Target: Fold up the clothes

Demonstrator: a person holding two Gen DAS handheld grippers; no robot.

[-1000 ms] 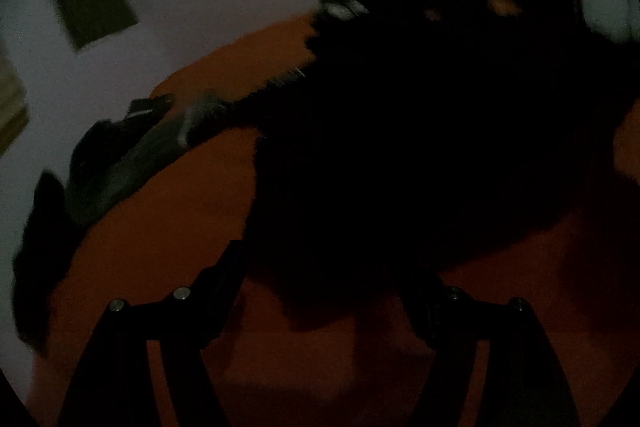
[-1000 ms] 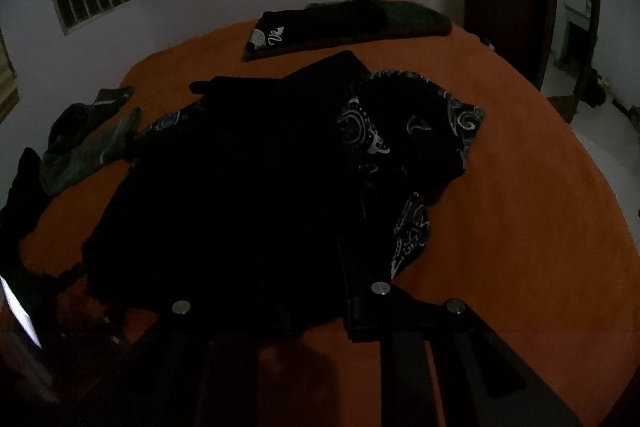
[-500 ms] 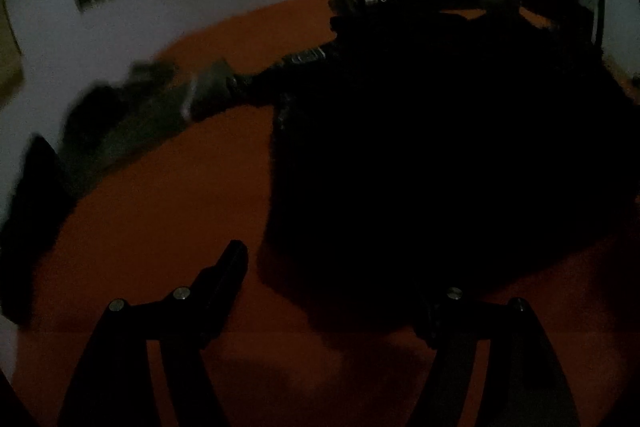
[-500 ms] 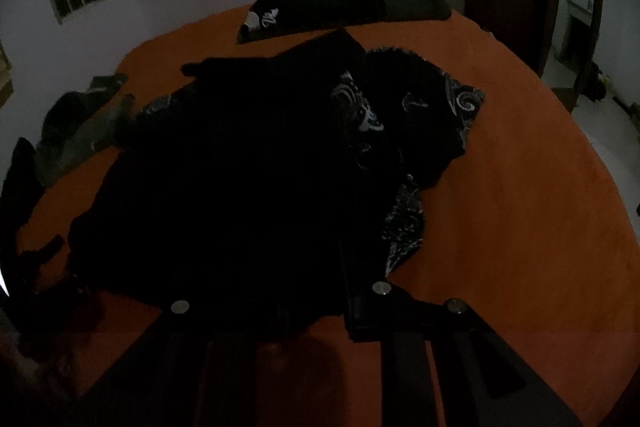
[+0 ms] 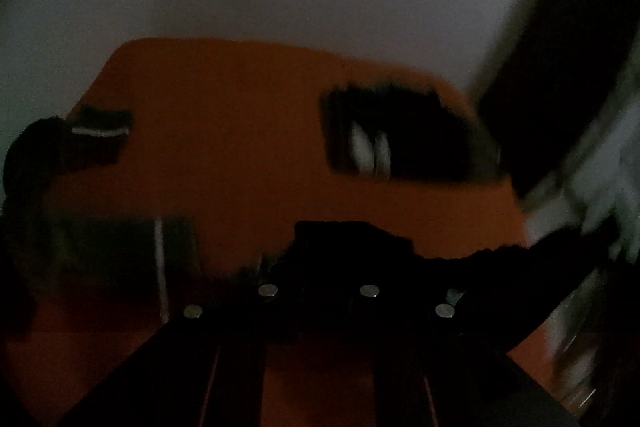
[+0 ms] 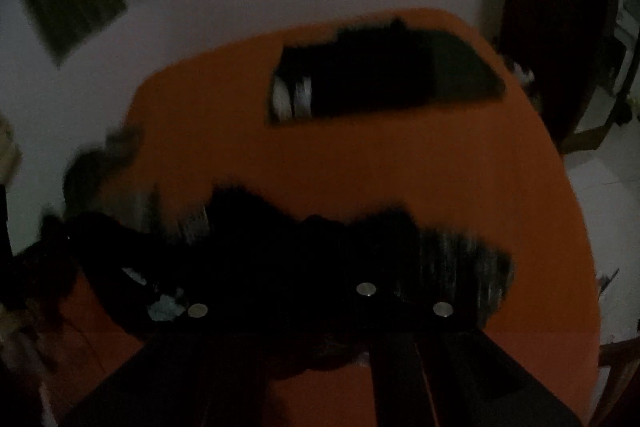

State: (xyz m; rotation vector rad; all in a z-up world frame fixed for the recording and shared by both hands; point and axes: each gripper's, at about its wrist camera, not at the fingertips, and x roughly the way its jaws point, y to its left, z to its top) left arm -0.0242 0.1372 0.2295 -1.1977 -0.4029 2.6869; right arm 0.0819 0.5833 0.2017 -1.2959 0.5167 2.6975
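Black garment bunched at near edge of orange bed, soft, limp, light; both grippers (left, right) seemingly pinching its hem, gap too dark to tell; best held at corners

The bed cover is matt orange cloth. The black garment looks like soft, dull fabric, blurred at its patterned edge. A folded dark cloth piece carries pale print. Both grippers' fingers are matt black with shiny metal screw heads.
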